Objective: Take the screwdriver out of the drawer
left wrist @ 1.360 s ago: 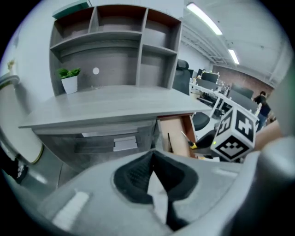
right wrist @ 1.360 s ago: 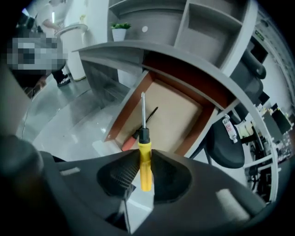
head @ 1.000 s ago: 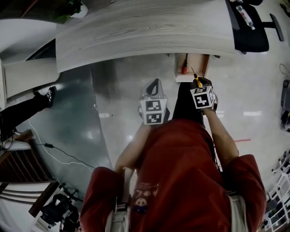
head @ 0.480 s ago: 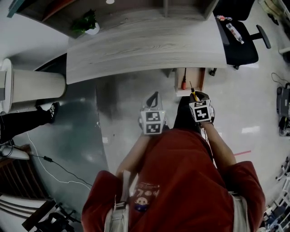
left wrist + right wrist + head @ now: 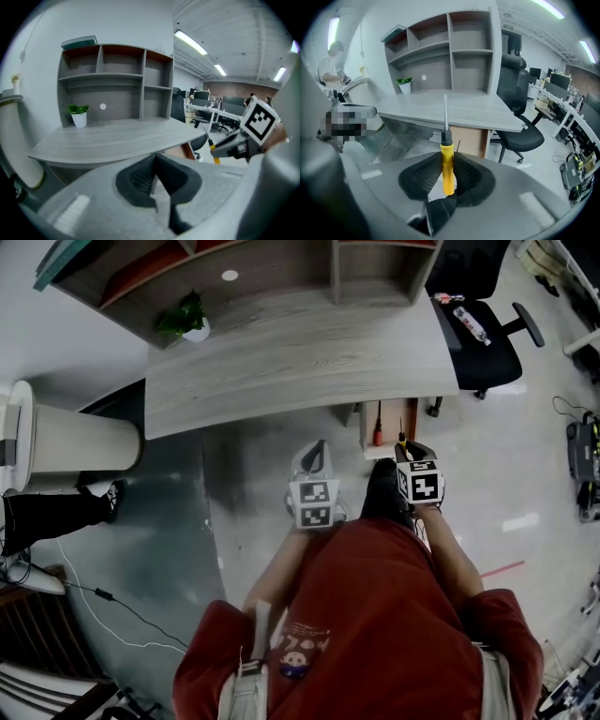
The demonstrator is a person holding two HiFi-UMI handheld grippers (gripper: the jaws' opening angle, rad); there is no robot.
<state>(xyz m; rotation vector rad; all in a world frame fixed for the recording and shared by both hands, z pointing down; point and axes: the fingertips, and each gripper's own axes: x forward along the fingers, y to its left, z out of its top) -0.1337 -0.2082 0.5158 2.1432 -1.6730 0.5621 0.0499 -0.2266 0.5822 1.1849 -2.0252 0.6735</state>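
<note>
My right gripper [image 5: 446, 157] is shut on the yellow handle of a screwdriver [image 5: 447, 165], whose metal shaft points up and away over the desk edge. In the head view that gripper [image 5: 405, 446] hangs just in front of the open wooden drawer [image 5: 412, 413] under the desk. A second, red-handled screwdriver [image 5: 378, 434] still lies in the drawer. My left gripper [image 5: 314, 456] is level with the right one and to its left, shut with nothing between its pads [image 5: 140, 176]. In the left gripper view the right gripper [image 5: 220, 149] and the yellow screwdriver [image 5: 216, 160] show at the right.
A curved grey desk [image 5: 300, 357] stands ahead with a shelf unit [image 5: 281, 273] and a small potted plant [image 5: 187, 320] on it. A black office chair [image 5: 483, 324] stands to the right. A white cylinder [image 5: 70, 442] is at the left. A person [image 5: 329, 65] stands far left.
Both grippers have risen towards the desk top. The right one has carried the yellow screwdriver up, and more of the desk and shelf now shows.
</note>
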